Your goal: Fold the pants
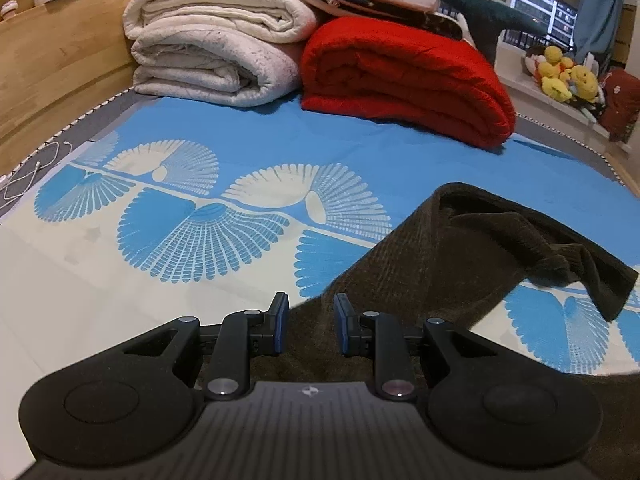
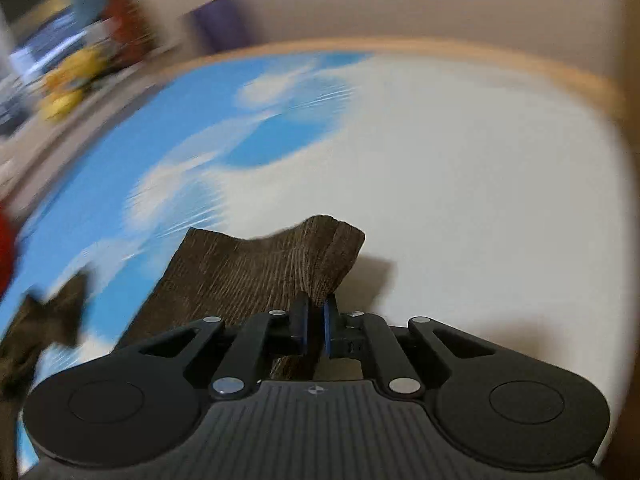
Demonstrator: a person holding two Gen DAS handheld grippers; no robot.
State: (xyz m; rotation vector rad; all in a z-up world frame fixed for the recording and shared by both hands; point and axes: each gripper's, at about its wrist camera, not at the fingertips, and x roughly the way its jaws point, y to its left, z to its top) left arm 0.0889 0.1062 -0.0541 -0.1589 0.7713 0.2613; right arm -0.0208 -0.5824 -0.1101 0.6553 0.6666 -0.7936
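Observation:
Dark brown corduroy pants [image 1: 460, 256] lie partly lifted over a blue and cream bed sheet [image 1: 200, 240]. My left gripper [image 1: 308, 324] is open, its blue pads standing on either side of the pants' edge without pinching it. In the right wrist view my right gripper [image 2: 316, 328] is shut on an end of the pants [image 2: 256, 276], which stands up from the fingers above the sheet [image 2: 440, 200]. That view is motion-blurred. Another part of the pants [image 2: 44, 316] hangs at the lower left.
Folded cream quilts [image 1: 212, 48] and a red blanket [image 1: 404, 76] are stacked at the head of the bed. A wooden bed frame [image 1: 52, 64] runs along the left. Plush toys [image 1: 560, 72] sit on a sill at right. A white cable [image 1: 28, 176] lies at the left edge.

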